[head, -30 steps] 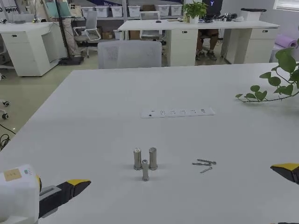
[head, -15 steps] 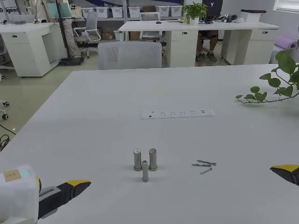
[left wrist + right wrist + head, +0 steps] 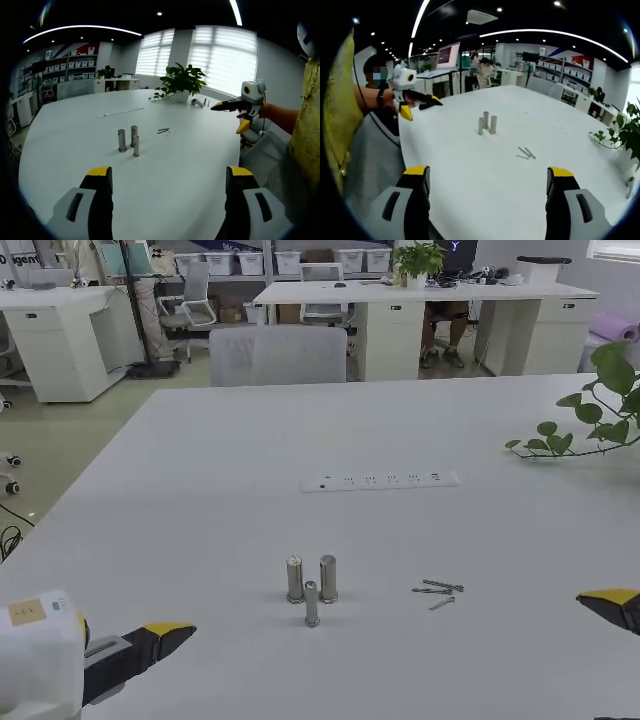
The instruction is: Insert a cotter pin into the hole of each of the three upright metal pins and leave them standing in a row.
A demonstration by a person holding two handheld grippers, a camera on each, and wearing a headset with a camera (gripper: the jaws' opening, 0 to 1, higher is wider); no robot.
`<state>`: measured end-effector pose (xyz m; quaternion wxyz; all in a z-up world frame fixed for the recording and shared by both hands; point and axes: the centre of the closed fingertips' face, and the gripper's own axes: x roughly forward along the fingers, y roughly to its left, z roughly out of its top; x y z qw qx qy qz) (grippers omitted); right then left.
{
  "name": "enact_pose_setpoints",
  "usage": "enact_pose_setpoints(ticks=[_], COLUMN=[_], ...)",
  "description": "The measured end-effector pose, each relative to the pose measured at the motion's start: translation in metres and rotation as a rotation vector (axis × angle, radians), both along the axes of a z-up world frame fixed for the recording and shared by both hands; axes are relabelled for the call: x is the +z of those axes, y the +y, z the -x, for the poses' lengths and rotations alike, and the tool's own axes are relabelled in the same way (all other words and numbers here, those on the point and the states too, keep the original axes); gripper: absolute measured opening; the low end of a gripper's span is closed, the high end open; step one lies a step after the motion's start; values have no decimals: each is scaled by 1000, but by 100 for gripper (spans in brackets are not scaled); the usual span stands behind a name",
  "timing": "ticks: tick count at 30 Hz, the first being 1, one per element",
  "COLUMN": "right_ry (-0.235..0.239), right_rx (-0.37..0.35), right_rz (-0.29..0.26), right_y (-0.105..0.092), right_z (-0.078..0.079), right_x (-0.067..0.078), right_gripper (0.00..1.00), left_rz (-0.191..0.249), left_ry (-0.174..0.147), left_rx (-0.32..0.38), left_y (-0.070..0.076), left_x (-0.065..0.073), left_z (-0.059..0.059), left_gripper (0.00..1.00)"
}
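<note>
1. On table [image 3: 250, 460], front-centre: three metal pins [image 3: 311, 592] upright, bunched in a triangle, not a row.
2. Cotter pins [image 3: 436, 592] lie loose near them, to the right; none fitted as far as I can tell; task at start, all 3 insertions left.
3. Left gripper [image 3: 167, 175] & right gripper [image 3: 487, 175]: jaws wide, empty, well apart from parts.
</note>
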<state>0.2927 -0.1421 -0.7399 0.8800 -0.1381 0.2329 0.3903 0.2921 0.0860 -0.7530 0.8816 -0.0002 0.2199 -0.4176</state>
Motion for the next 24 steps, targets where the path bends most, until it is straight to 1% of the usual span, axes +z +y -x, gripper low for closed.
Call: enact_pose_setpoints(ticks=[16,24], right_ry=[6,-5], right_rx=[6,7], right_rz=[-1,-11], right_y=[2,3], right_z=[2,-2], right_x=[-1,3], right_gripper=[98,97], left_rz=[3,2], left_ry=[-2,-2], left_rx=[-3,-13], left_y=[-2,-6], left_x=[1,1], left_z=[0,-3], left_gripper=[93,93])
